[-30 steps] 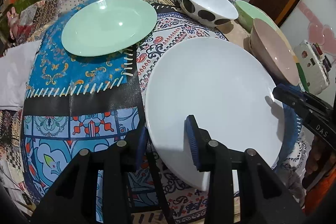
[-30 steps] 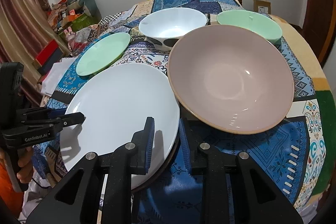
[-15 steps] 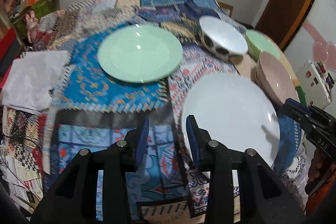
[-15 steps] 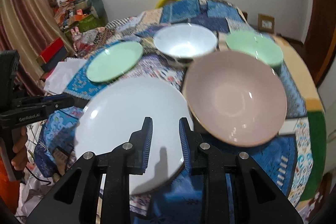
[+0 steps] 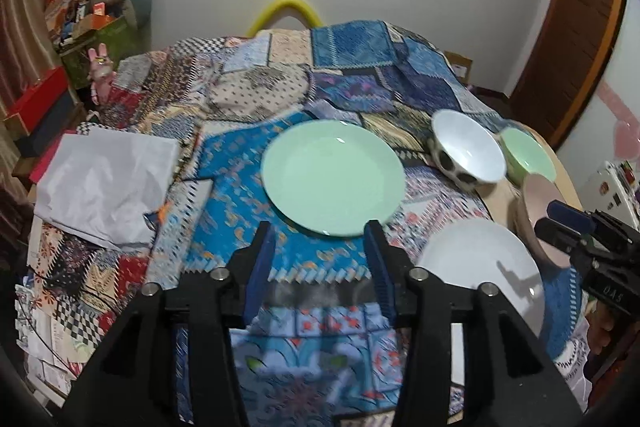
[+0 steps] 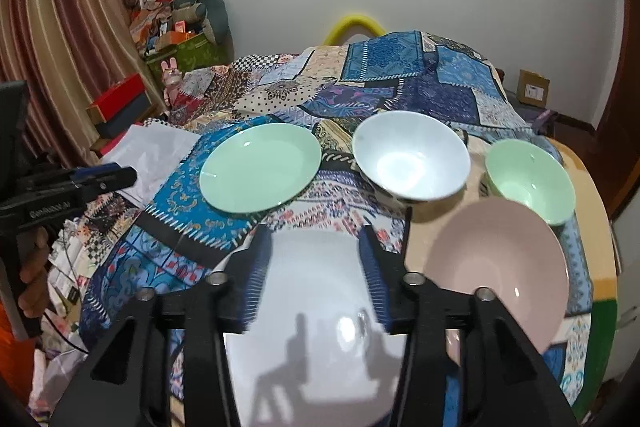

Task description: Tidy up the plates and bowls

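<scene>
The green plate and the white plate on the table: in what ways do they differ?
The green plate is pale mint; the white plate is plain white. The green plate looks smaller than the white plate. The green plate lies farther back on the cloth; the white plate lies at the near edge, beside the pink bowl. Both are round, empty and flat on the cloth.

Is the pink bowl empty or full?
Empty. The right wrist view shows the pink bowl's bare inside, with only light reflections.

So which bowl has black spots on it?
The white bowl, the one between the green plate and the green bowl. Its outside has big dark spots; the green bowl and the pink bowl look plain.
</scene>
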Demonstrator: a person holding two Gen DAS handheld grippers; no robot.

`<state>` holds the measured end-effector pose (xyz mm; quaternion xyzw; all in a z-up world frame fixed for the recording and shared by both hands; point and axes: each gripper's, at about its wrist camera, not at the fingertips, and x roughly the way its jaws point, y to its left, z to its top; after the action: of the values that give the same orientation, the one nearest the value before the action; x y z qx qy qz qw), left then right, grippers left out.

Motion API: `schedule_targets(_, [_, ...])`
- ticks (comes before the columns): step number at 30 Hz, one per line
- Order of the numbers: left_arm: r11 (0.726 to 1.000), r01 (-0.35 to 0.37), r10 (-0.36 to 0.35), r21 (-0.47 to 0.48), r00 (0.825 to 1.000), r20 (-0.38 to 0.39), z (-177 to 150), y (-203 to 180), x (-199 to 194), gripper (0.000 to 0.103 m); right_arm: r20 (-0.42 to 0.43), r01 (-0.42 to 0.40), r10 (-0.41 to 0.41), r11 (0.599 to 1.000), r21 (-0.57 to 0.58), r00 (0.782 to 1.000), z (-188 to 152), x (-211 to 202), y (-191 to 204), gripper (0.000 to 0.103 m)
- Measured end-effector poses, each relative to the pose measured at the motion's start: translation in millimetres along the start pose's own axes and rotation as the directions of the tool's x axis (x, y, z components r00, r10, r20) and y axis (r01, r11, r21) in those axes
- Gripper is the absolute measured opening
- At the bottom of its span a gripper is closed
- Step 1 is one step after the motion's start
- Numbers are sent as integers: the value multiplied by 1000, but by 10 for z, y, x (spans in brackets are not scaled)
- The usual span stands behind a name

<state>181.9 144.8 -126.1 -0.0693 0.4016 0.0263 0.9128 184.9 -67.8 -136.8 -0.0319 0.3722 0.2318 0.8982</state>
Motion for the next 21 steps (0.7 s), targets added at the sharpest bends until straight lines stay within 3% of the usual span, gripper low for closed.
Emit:
schedule_targets(4, [999, -39, 39, 7, 999, 25, 136, 133, 77, 60, -21, 6, -6, 1000, -11, 1000, 115, 197, 41, 48])
schedule_targets(6, [999, -45, 45, 5, 999, 25, 194, 202, 158, 62, -36, 3, -3, 1000, -5, 999, 168, 289, 38, 59])
schedule_targets(10, [999, -44, 44, -2, 999, -6, 287, 327, 383, 65, -59, 2, -2, 1000, -9, 998, 273, 481, 49, 67])
schedule_targets(12, [999, -44, 44, -3, 999, -26, 314, 373, 513, 65, -75, 0, -1, 1000, -11, 997, 324, 600, 59, 77])
schedule_targets(21, [1000, -18, 18, -1, 994, -108, 386, 533, 1140, 65, -172, -26, 29, 999, 20, 985, 471, 1063, 38, 80])
